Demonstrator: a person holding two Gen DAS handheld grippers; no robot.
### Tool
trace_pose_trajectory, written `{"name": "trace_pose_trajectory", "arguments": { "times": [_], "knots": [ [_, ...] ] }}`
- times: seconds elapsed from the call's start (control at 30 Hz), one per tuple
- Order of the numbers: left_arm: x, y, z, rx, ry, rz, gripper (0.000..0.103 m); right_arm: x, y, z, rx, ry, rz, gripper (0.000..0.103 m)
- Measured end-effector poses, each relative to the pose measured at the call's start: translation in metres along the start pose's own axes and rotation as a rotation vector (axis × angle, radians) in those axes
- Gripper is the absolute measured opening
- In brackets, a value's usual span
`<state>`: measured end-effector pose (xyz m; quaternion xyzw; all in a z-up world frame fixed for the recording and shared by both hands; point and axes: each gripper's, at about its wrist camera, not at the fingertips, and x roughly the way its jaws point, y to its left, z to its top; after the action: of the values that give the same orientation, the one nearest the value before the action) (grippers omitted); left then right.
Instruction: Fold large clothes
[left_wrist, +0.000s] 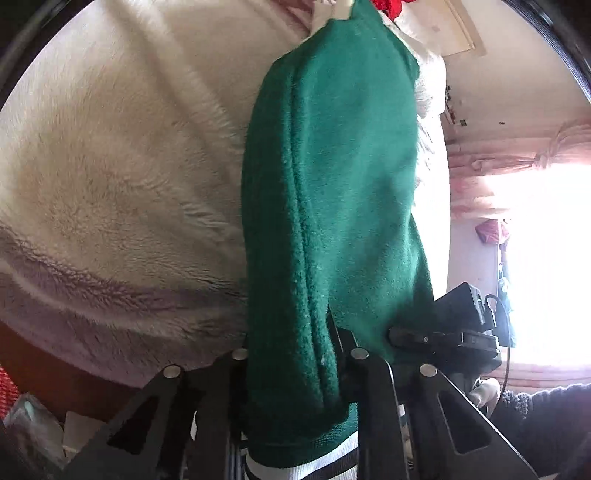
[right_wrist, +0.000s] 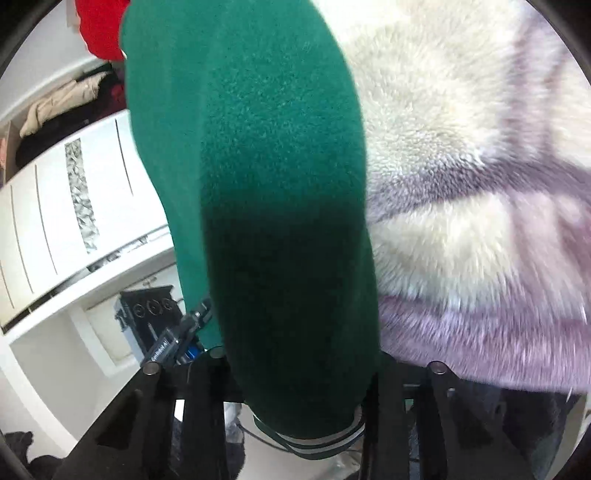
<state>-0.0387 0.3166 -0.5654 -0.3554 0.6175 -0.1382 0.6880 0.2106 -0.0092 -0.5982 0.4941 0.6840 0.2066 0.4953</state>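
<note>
A: Item under test: dark green fleece garment with a white-and-green striped ribbed cuff (left_wrist: 325, 206). In the left wrist view it runs lengthwise up the frame, folded into a thick band, and its cuffed end sits between the fingers of the left claw (left_wrist: 295, 369).

B: Claw state, left?

A: Narrowly parted, both fingers pressed against the green fleece; it has hold of the garment near the striped cuff.

B: And the right wrist view?

A: Same garment (right_wrist: 266, 184), hanging as a broad green column. The right claw (right_wrist: 299, 376) is clamped on it the same way, the striped edge showing just below the fingers.

B: What carries it?

A: It is lifted, hanging over a plush cream-and-lilac checked blanket (left_wrist: 122, 177); whether they touch I cannot tell. No edge of that surface is clear enough to place the garment against.

B: Surroundings?

A: A red fabric item (right_wrist: 101, 27) beyond the garment's far end. White cabinet with shelves (right_wrist: 55, 206) on the left of the right view. Pink curtain by a bright window (left_wrist: 517, 162) on the right of the left view.
</note>
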Motion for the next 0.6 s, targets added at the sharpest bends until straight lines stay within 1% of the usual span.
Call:
{"name": "trace_pose_trajectory", "arguments": {
  "times": [0.07, 0.1, 0.17, 0.2, 0.23, 0.3, 0.33, 0.37, 0.43, 0.5, 0.57, 0.6],
  "knots": [
    [-0.017, -0.01, 0.005, -0.026, -0.002, -0.015, 0.015, -0.01, 0.013, -0.008, 0.019, -0.018, 0.032, 0.031],
    [-0.026, -0.018, 0.01, -0.044, -0.013, -0.043, 0.015, -0.014, 0.02, -0.01, 0.03, -0.025, 0.053, 0.03],
    [-0.05, -0.022, 0.021, -0.072, -0.034, -0.073, 0.015, -0.032, 0.028, -0.012, 0.055, -0.035, 0.115, 0.03],
    [-0.064, -0.028, 0.029, -0.079, -0.052, -0.094, 0.015, -0.041, 0.034, -0.011, 0.069, -0.041, 0.141, 0.03],
    [-0.074, -0.036, 0.038, -0.077, -0.073, -0.102, 0.015, -0.048, 0.046, -0.009, 0.077, -0.046, 0.184, 0.029],
    [-0.088, -0.056, 0.062, -0.077, -0.105, -0.137, 0.015, -0.063, 0.064, -0.001, 0.078, -0.063, 0.225, 0.029],
    [-0.09, -0.067, 0.077, -0.086, -0.125, -0.151, 0.015, -0.071, 0.074, 0.004, 0.078, -0.074, 0.259, 0.029],
    [-0.092, -0.075, 0.09, -0.082, -0.142, -0.163, 0.015, -0.079, 0.087, 0.013, 0.082, -0.086, 0.288, 0.029],
    [-0.101, -0.091, 0.123, -0.061, -0.189, -0.159, 0.015, -0.09, 0.112, 0.033, 0.075, -0.119, 0.335, 0.029],
    [-0.099, -0.106, 0.161, -0.057, -0.218, -0.152, 0.015, -0.105, 0.136, 0.062, 0.05, -0.153, 0.367, 0.029],
    [-0.09, -0.119, 0.197, -0.039, -0.227, -0.143, 0.015, -0.116, 0.157, 0.097, 0.037, -0.187, 0.381, 0.029],
    [-0.085, -0.12, 0.213, -0.045, -0.227, -0.136, 0.015, -0.12, 0.166, 0.115, 0.03, -0.201, 0.385, 0.029]
  ]
}}
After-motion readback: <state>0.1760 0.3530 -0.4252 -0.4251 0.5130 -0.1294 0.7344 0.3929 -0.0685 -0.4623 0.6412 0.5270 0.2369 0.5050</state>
